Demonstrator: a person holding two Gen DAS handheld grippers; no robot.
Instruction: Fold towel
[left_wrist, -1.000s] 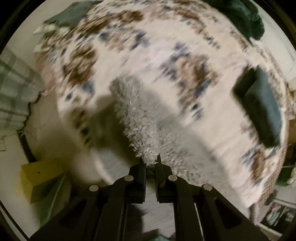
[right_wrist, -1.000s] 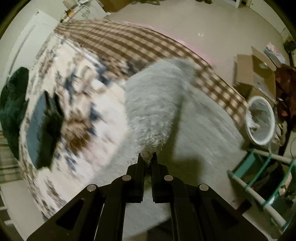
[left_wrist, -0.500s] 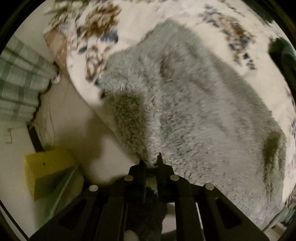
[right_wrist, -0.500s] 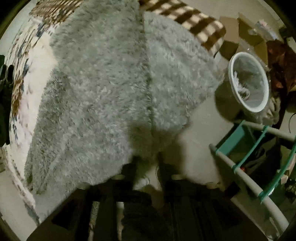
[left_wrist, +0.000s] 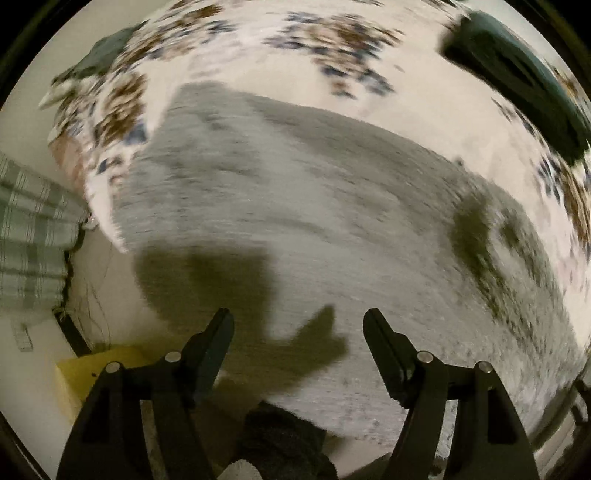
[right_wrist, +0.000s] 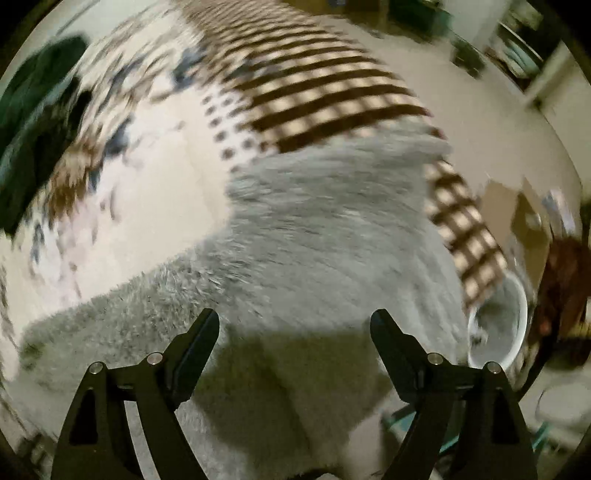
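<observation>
Both jaws have let go since half a second back; my left gripper (left_wrist: 298, 325) and right gripper (right_wrist: 294, 325) gape wide, empty; the towel (left_wrist: 314, 206) lies spread on the bed (left_wrist: 369, 66); soft, shaggy, limp; I'd pinch its near corners.

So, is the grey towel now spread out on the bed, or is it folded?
Spread out: the grey towel lies as one wide sheet across the floral bedcover, released by both open grippers. Blur hides any small fold.
</observation>
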